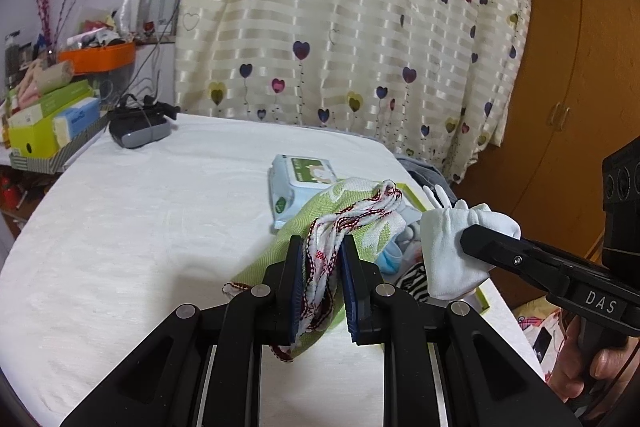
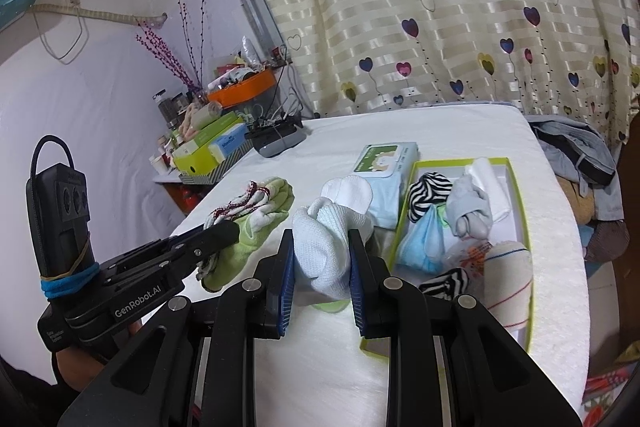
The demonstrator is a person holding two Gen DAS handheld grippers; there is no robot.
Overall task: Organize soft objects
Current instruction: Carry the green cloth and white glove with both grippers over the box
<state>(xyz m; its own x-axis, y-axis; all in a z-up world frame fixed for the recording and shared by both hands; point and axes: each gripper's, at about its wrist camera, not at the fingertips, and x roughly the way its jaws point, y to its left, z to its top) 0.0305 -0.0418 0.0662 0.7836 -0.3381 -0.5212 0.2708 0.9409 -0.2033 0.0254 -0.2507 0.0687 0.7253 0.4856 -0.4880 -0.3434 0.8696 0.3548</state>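
My left gripper (image 1: 322, 243) is shut on a green and white cloth with red trim (image 1: 316, 211), lifted a little above the white covered surface (image 1: 140, 227). My right gripper (image 2: 320, 239) is shut on a white and pale blue sock bundle (image 2: 328, 223), held just left of a green-rimmed box (image 2: 520, 187). The box holds several soft things: striped socks (image 2: 426, 193), a blue cloth (image 2: 424, 243), a grey sock (image 2: 470, 205) and a striped white roll (image 2: 510, 287). Each gripper shows in the other's view: the right one (image 1: 468, 237) with its sock (image 1: 448, 259), the left one (image 2: 230, 229) with its cloth (image 2: 272, 203).
A pack of wipes (image 2: 384, 155) lies behind the box. A black and grey device (image 1: 138, 129) sits at the far left corner. A cluttered shelf with boxes (image 1: 48, 123) stands left, a heart-print curtain (image 1: 360, 27) behind, and clothes (image 2: 576, 151) are piled off the right edge.
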